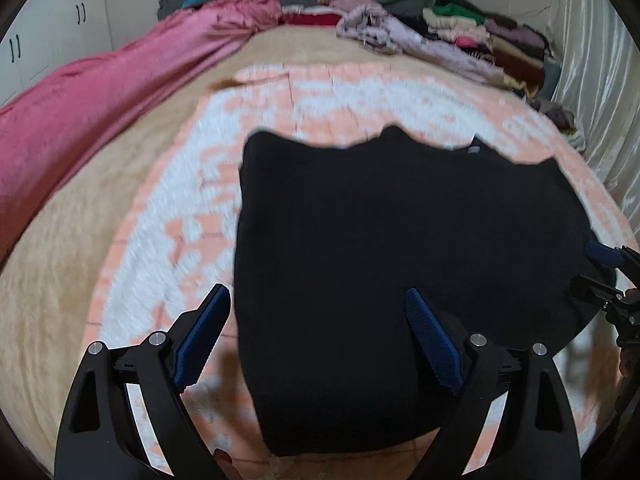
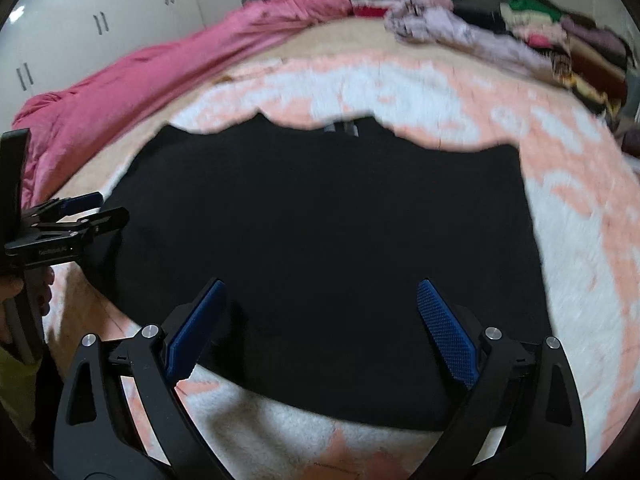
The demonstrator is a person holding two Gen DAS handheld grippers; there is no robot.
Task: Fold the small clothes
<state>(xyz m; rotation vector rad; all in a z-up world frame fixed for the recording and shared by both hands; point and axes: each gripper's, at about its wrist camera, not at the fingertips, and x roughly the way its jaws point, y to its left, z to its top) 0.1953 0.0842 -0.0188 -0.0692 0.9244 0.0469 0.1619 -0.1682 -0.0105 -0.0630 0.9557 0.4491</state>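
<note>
The left tongs (image 1: pixel 318 300) stand spread wide and released, their blue pads (image 1: pixel 202 340) clear of any cloth; one pad hangs over the blanket, the other over the black garment (image 1: pixel 400 260), whose left edge runs between them. The right tongs (image 2: pixel 322 292) are likewise open and grasp nothing, both pads over the near part of the garment. No earlier view is given, so only this open stance can be told.

The black garment lies spread flat on the pink-and-white blanket (image 1: pixel 192 208) in the middle of the bed, its far edge wavy. The right wrist view shows a small grey label (image 2: pixel 342 128) at that far edge, seen only as a faint grey patch from the left wrist.

Each view catches the other tool: the left wrist view shows the right tongs at its right edge, beside the garment's right side; the right wrist view shows the left tongs at its left edge with a hand (image 2: pixel 24 288) on the handle.

Farther out, a pink quilt (image 1: pixel 100 96) runs along the left of the bed, and a heap of clothes (image 1: pixel 480 36) sits at the far right. White cupboard doors (image 2: pixel 100 20) are on the far left; a pale satin curtain (image 1: pixel 592 60) shows only in the left wrist view.
</note>
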